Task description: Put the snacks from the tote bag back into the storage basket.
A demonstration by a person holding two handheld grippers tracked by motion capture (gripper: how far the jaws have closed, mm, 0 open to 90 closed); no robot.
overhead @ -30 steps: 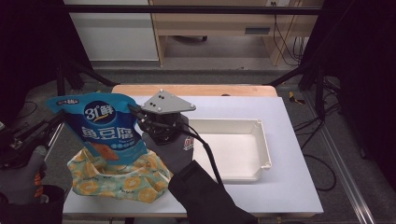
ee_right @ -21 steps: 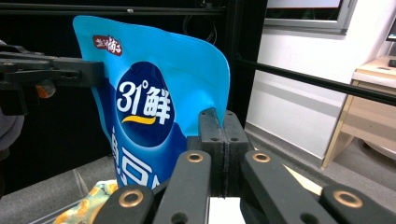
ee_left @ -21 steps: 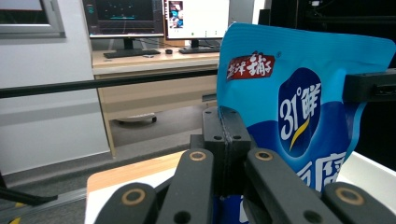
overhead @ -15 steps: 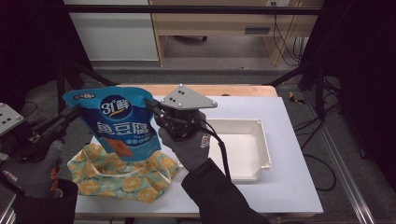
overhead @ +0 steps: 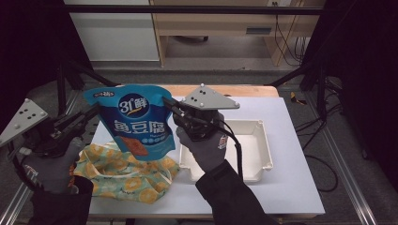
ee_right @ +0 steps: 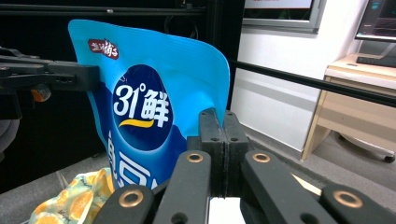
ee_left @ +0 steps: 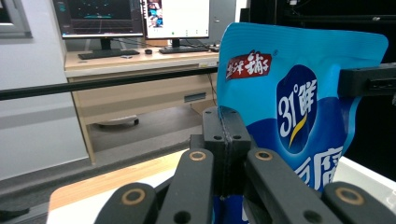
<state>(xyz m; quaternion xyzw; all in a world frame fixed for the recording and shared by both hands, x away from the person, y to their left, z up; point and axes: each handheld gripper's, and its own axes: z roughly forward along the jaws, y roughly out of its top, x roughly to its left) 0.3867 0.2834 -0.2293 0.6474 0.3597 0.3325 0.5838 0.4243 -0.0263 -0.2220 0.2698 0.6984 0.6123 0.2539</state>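
Observation:
A blue snack bag (overhead: 136,122) with white print hangs upright above the table, held by its two side edges. My left gripper (overhead: 91,112) is shut on its left edge and my right gripper (overhead: 170,104) is shut on its right edge. In the left gripper view the closed jaws of the left gripper (ee_left: 223,122) pinch the bag (ee_left: 299,102), and the right gripper (ee_left: 369,80) grips the far edge. In the right gripper view the right gripper (ee_right: 223,122) clamps the bag (ee_right: 149,93), with the left gripper (ee_right: 60,74) on the opposite edge.
A crumpled cloth with an orange-slice print (overhead: 122,174) lies on the white table (overhead: 291,187) below the bag. A white tray (overhead: 259,140) stands just right of my right hand. Beyond the table's wooden far edge (overhead: 244,90) stands a desk.
Both grippers have carried the bag to the right and slightly up, from above the cloth's left part toward the tray. The grip on both edges is unchanged.

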